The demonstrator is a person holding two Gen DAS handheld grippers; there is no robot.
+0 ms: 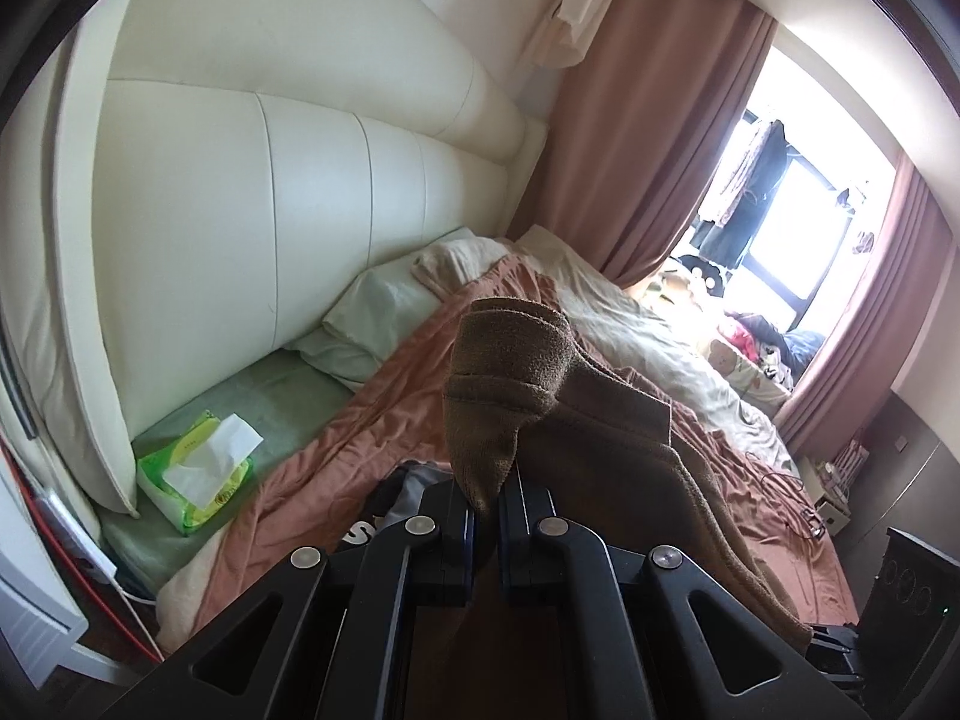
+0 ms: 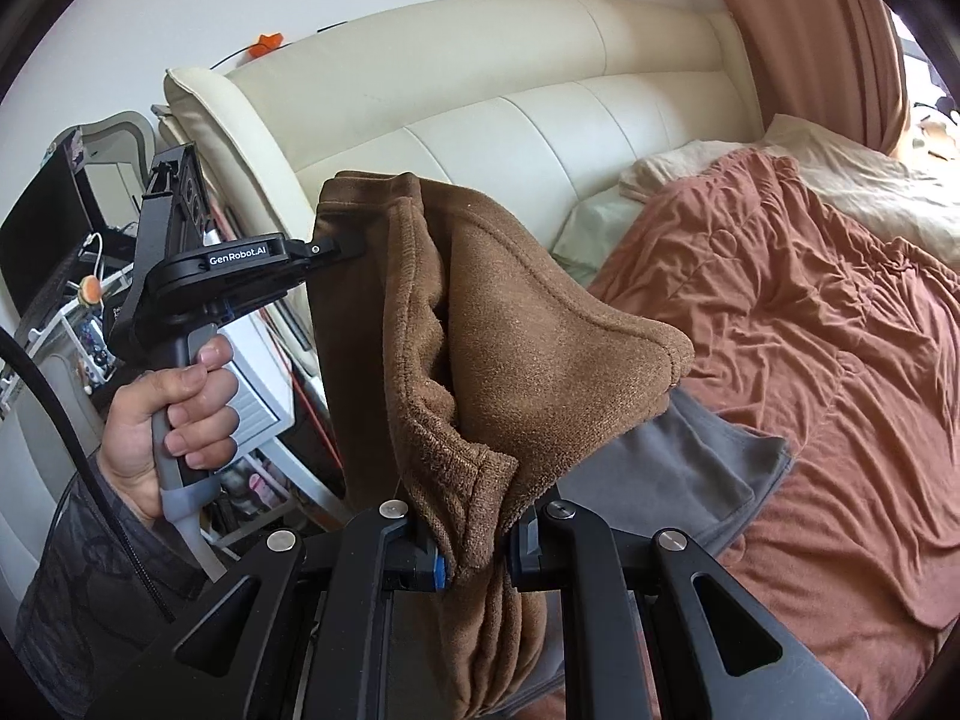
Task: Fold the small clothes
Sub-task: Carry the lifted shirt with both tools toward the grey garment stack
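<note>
A brown fleece garment [image 2: 510,324] hangs in the air above the bed, stretched between both grippers. My right gripper [image 2: 474,552] is shut on its lower bunched edge. In the right wrist view my left gripper [image 2: 345,249], held by a hand [image 2: 180,414], pinches the garment's upper left corner. The left wrist view shows that same gripper [image 1: 487,501] shut on a hemmed corner of the brown garment [image 1: 510,372], which drapes away to the right. A grey garment [image 2: 666,474] lies on the bed under the brown one.
The bed carries a rumpled pink cover [image 2: 810,330], a cream headboard [image 1: 240,210], pillows [image 1: 384,312] and a green tissue pack [image 1: 192,474]. A dark printed garment [image 1: 390,504] lies just ahead of the left gripper. Pink curtains [image 1: 648,120] frame a bright window; cluttered shelves [image 2: 78,312] stand left.
</note>
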